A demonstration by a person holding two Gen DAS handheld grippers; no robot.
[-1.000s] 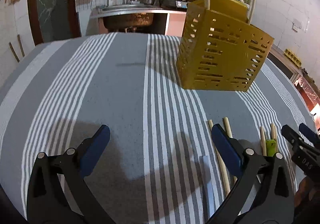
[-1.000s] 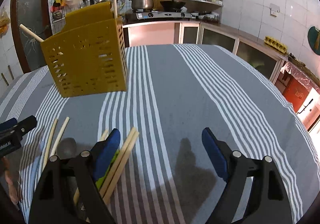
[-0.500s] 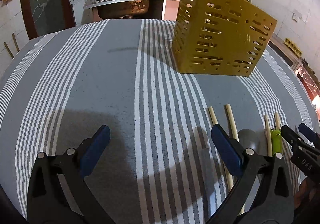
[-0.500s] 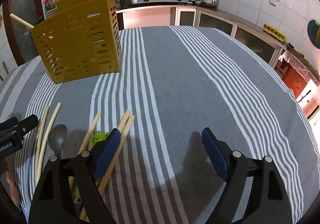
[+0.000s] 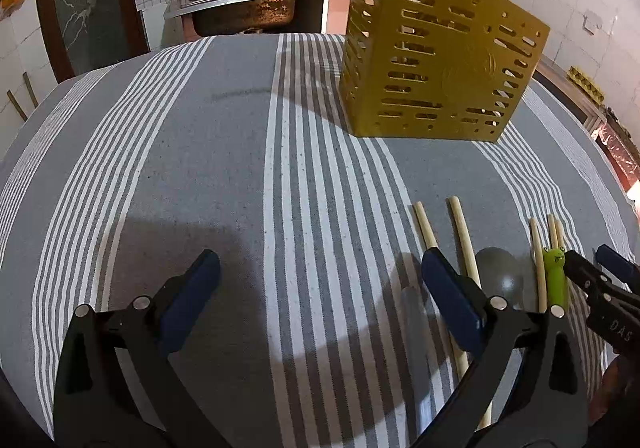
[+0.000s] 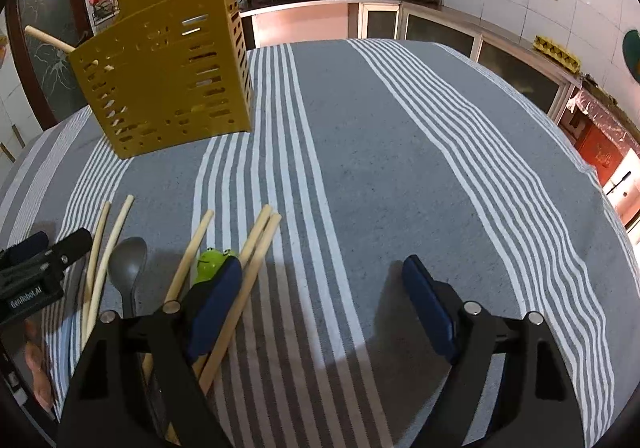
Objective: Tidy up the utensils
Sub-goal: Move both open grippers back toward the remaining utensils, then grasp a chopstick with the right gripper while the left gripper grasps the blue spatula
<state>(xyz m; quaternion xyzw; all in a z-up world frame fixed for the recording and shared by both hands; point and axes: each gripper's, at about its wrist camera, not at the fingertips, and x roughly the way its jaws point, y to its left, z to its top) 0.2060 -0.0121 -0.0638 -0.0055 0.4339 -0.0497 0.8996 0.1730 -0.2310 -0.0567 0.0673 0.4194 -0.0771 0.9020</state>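
Two grippers hover with jaws spread wide and nothing between them over the grey striped tablecloth: the left gripper and the right gripper. At the far side stands the yellow slotted utensil holder, upright, with a few sticks already poking from it. Near, just right of the left gripper, lie loose wooden chopsticks, a grey spoon and a green frog-topped piece, all flat, long axes running near to far, the spoon's bowl toward the holder. Judging by this, picking one chopstick comes next: pinch it across its width near mid-length, lift clear of its neighbours, then tip it upright over the holder.
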